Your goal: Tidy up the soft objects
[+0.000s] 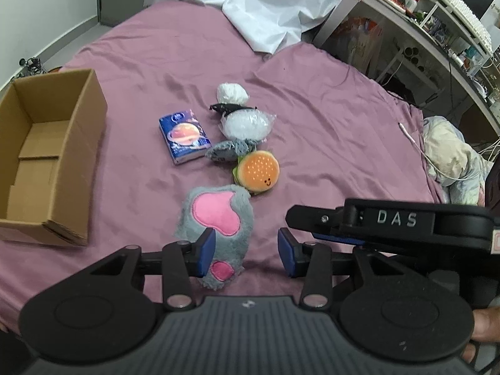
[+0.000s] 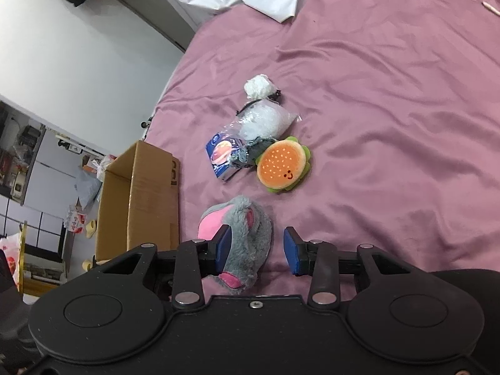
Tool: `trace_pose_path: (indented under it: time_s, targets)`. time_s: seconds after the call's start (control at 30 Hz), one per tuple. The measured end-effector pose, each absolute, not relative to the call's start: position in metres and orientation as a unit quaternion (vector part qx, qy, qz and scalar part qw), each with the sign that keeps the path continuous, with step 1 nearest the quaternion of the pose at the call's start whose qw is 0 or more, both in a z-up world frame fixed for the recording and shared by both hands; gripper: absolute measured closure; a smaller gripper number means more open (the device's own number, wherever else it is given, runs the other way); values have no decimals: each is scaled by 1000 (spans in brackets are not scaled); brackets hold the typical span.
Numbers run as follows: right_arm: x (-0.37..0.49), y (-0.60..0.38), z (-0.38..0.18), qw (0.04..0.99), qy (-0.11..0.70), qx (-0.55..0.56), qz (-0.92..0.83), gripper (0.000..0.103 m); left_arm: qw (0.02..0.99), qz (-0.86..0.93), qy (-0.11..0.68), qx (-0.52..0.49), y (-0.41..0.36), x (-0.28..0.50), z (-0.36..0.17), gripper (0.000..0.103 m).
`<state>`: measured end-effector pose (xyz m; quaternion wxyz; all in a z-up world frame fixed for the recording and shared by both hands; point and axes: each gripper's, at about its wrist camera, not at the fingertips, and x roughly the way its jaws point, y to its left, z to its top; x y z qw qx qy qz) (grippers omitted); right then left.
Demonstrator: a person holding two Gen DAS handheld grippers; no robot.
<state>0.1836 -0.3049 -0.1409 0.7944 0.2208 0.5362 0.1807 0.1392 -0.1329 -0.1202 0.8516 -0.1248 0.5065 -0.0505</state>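
Fingers spread on both grippers, bracketing the grey paw plush on the bed.

Through the left wrist view, I am seeing my left gripper (image 1: 247, 251) hanging open, one pad (image 1: 206, 251) against the paw plush (image 1: 218, 218), the other clear; the right gripper (image 1: 390, 222) is crossing in, and the cardboard box (image 1: 53, 156) is showing its open inside. Through the right wrist view, my right gripper (image 2: 257, 251) is likewise straddling the plush, not pinching. It looks light and squashy; I would grip mid-body. Here the box shows only its outer wall.

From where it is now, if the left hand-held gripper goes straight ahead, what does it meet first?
Probably the grey paw plush: it lies right ahead of the left hand-held gripper, partly between its open fingers. Depth is unclear.
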Motion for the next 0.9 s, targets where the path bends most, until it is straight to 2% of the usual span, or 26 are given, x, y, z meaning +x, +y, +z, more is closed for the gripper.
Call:
trace_pose_path:
  time_s: [0.3, 0.9]
  targets:
    - [191, -308, -149, 788, 542, 237, 169, 63, 836, -38, 533, -126, -132, 150, -147, 60]
    - [203, -277, -171, 765, 566, 251, 180, 61, 839, 24, 528, -129, -81, 158, -152, 59]
